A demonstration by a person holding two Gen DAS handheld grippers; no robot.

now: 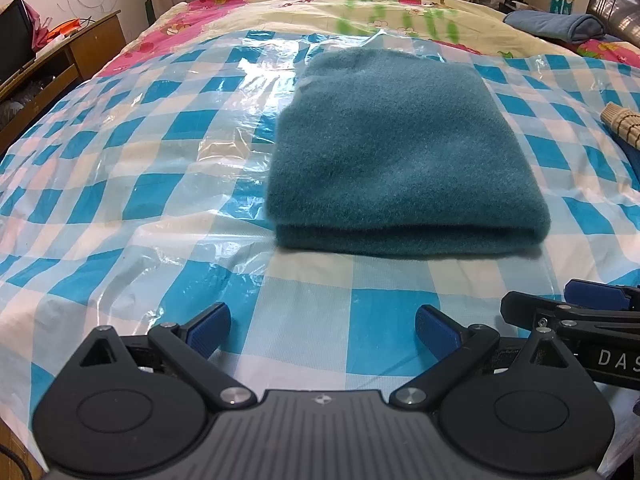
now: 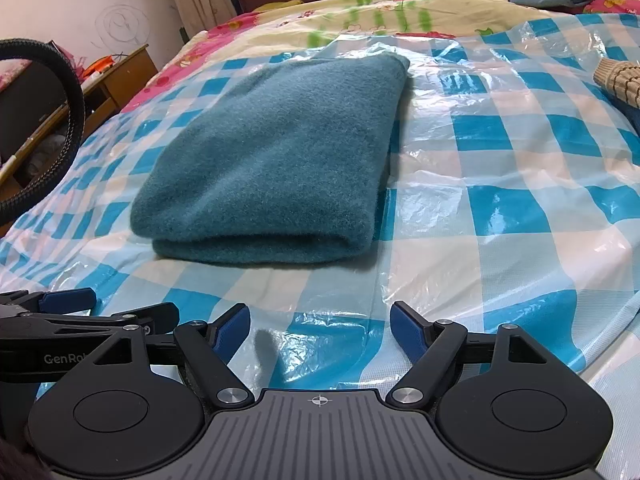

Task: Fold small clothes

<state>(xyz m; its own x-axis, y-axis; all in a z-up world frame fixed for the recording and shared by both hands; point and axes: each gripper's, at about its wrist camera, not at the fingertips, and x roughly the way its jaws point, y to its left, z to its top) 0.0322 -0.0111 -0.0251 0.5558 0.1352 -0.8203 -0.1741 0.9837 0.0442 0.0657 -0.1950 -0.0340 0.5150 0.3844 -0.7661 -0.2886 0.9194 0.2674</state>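
Teal fleece garment: lying folded into a thick rectangular bundle, fuzzy nap, its doubled edge facing the grippers.
Place: sitting on the blue-and-white checked plastic sheet, toward the sheet's far edge, over a floral bedspread.
Left gripper: hovering over the sheet's near edge, blue pads spread apart, nothing between them.
Right gripper: hanging just beside the left one, jaws standing wide, gripping nothing.
Contact: neither gripper is touching the garment.
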